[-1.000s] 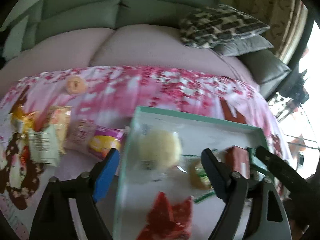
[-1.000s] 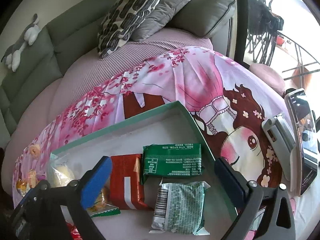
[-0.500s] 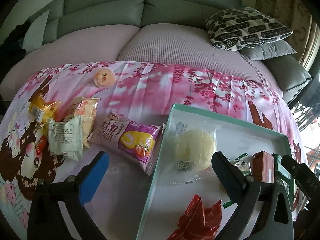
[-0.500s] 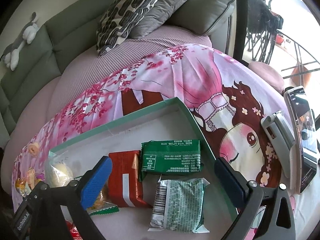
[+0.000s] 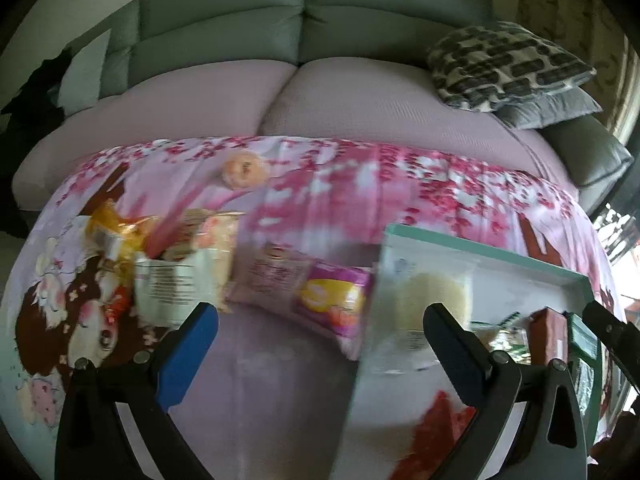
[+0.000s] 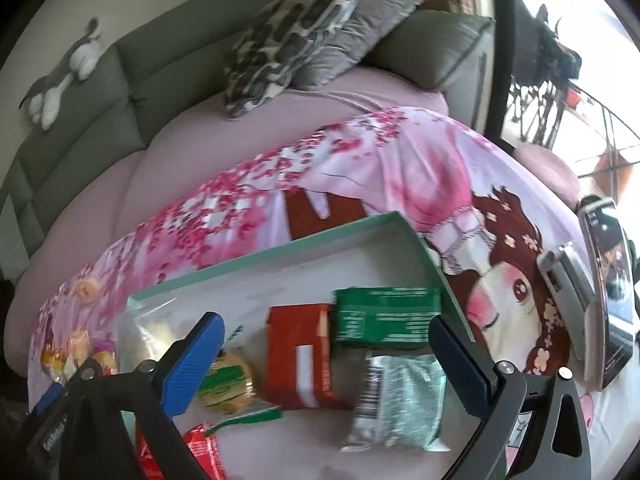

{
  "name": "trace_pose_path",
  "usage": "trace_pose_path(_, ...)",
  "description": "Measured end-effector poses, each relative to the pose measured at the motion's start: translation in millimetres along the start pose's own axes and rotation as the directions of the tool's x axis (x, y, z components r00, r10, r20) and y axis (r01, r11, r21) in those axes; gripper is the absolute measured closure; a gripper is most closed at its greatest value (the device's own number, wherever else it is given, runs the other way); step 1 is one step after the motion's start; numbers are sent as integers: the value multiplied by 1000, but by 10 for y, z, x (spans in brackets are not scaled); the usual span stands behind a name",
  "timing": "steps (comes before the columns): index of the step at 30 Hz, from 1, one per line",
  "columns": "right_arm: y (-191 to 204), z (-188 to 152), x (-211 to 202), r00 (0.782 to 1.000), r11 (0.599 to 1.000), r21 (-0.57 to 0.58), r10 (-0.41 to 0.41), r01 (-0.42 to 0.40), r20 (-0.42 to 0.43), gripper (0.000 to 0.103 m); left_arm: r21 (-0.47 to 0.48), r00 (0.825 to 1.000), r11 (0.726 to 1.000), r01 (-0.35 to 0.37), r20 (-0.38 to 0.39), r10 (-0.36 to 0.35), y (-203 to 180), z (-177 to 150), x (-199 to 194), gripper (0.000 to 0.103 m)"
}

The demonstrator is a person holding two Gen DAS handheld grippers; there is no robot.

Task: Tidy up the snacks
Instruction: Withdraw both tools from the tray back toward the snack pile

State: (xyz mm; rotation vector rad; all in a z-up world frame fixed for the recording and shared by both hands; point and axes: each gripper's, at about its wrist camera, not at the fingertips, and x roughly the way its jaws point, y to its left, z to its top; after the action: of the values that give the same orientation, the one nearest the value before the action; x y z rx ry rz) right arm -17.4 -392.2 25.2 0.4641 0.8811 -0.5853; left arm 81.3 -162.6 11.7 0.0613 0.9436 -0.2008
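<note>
My left gripper (image 5: 320,344) hangs released and empty above the surface, with the purple snack pack (image 5: 308,292) just beyond it, touching the tray's (image 5: 480,246) left edge. My right gripper (image 6: 328,356) is also released, over the tray. Several snacks already lie inside; I judge the packs left of the tray remain.

One tray (image 6: 280,254), two cushions (image 6: 296,32), one phone (image 6: 610,296), two green packets (image 6: 386,314)
</note>
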Motion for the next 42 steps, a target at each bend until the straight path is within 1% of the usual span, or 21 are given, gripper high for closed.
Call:
trace_pose_path(4,198,-36,-24,999,999,-35,39,-39,3,0,-49,999,998,-47,-4,46,275,30,-23,1)
trace_pose_path(7,345,-76,-38,996,995,-52,86,-86,1,0,-89,996,992,-85,-3,85,515,35,-48,1)
trace_pose_path(11,525,-147,-27,988,986,-59,156,-156,-6,0,-143,990,979,-142,3,144,834,42,-94,1)
trace_pose_path(15,689,-205,-8,982,980,-62,191,-191,-7,0,-188,979,962,-199,3,204,1138,36,-145,1)
trace_pose_path(19,841,-262,5,976,973,-73,218,-217,3,0,-231,977,951,-207,-7,212,1348,4,-162,1)
trace_pose_path(21,915,-288,19,973,970,-74,232,-231,1,0,-249,978,947,-201,-1,208,1434,-10,-177,1)
trace_pose_path(25,1073,-350,32,964,961,-83,265,-265,-13,0,-282,980,945,-163,62,188,1574,-30,-251,1)
trace_pose_path(27,1166,-385,36,960,955,-98,278,-279,-22,0,-303,983,944,-132,82,164,1643,-32,-273,1)
trace_pose_path(29,1246,-423,58,951,945,-105,305,-308,-43,0,-324,987,941,-100,90,136,1707,-26,-270,1)
trace_pose_path(31,1321,-455,91,942,937,-102,328,-334,-70,0,-349,990,934,-78,81,113,1788,-26,-248,1)
trace_pose_path(33,1412,-489,105,938,932,-116,335,-344,-87,0,-367,992,928,-56,82,92,1861,-34,-241,1)
trace_pose_path(35,1506,-523,75,941,930,-145,332,-339,-70,0,-373,995,927,-31,77,65,1922,-29,-227,1)
trace_pose_path(37,1574,-536,50,939,925,-163,339,-343,-55,0,-358,997,934,-11,67,38,1945,-21,-201,1)
trace_pose_path(39,1676,-562,24,935,916,-188,352,-354,-45,0,-349,996,937,2,87,30,1969,-11,-198,1)
trace_pose_path(42,1832,-609,4,934,906,-236,355,-353,-33,0,-354,993,935,28,117,15,2019,18,-223,1)
